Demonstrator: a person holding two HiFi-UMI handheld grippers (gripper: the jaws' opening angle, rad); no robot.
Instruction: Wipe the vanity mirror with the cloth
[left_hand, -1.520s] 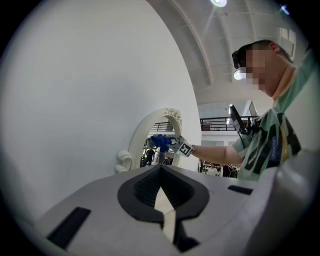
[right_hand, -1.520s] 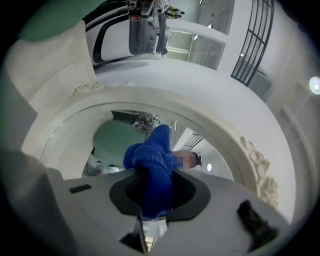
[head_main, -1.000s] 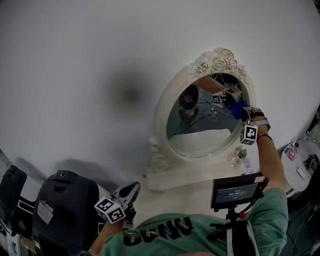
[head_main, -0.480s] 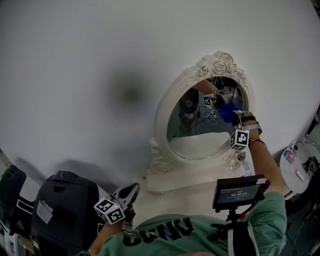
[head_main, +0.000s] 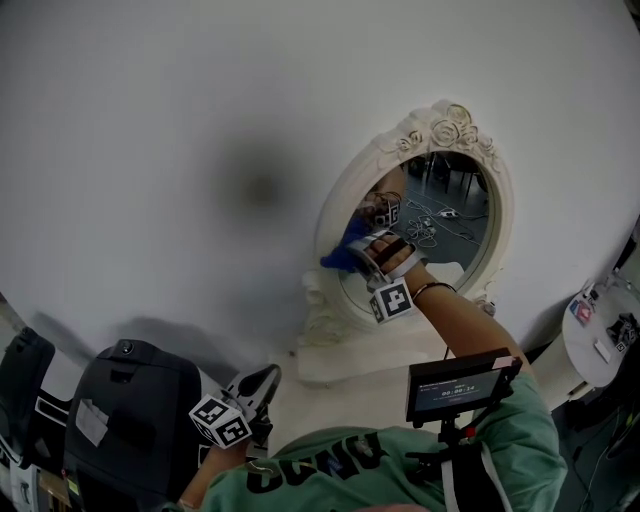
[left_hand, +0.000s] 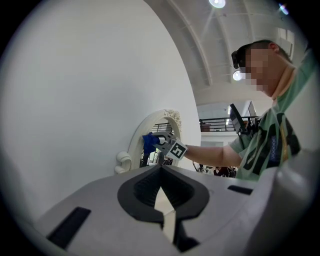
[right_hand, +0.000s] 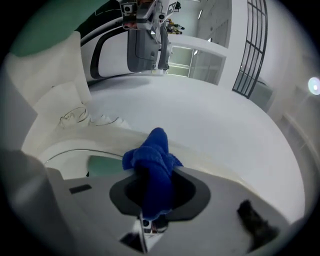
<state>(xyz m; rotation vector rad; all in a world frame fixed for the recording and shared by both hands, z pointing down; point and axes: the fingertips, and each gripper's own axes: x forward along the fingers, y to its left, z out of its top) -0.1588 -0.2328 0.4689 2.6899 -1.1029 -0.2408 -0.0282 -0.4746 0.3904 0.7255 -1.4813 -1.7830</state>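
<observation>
The oval vanity mirror in its white ornate frame stands against the white wall. My right gripper is shut on a bunched blue cloth, which presses on the glass at the frame's left inner edge. In the right gripper view the cloth bulges out between the jaws of the gripper against the mirror glass. My left gripper hangs low at the bottom left, away from the mirror. In its own view the left gripper is shut and empty, and the mirror and cloth show far off.
A black case sits at the lower left beside my left gripper. A small monitor on a stand is in front of the person's chest. The mirror's white base juts toward me. A round white side table stands at the right.
My right gripper has swept the blue cloth from the glass's upper right down and across to its left edge. The left gripper has stayed put.
</observation>
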